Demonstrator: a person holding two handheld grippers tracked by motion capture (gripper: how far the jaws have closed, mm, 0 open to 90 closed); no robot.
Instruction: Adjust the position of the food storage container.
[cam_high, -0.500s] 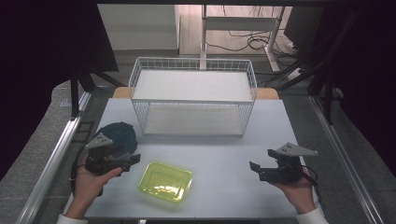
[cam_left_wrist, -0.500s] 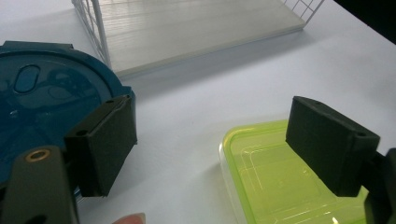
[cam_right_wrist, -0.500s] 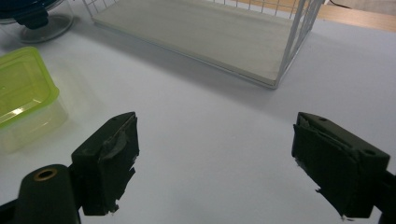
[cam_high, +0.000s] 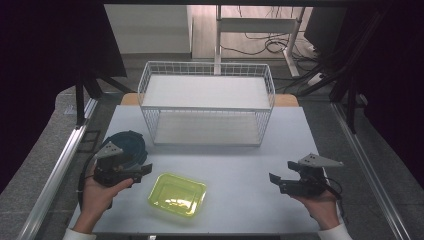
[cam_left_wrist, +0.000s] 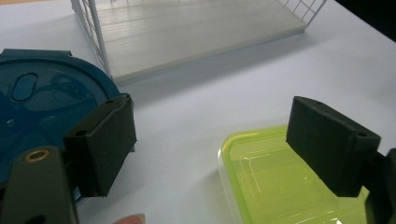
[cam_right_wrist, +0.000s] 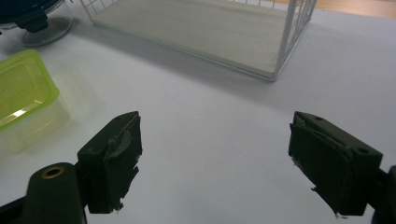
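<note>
1. Your left gripper (cam_high: 142, 171) stands released, jaws wide with nothing between them; its tips hang over bare table, just beside the green container (cam_high: 177, 194) at its 4 o'clock.
2. Your right gripper (cam_high: 276, 181) is likewise released and empty, well apart from that container, which lies at its 9 o'clock.
3. The blue lidded bowl (cam_high: 131, 143) sits just behind your left gripper, at 11 o'clock.
4. The wire basket (cam_high: 207, 106) stands at the table's (cam_high: 240, 170) 12 o'clock, well apart from both grippers.

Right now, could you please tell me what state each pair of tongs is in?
Left tongs: open, holding nothing, beside the green container.
Right tongs: open, holding nothing.
</note>
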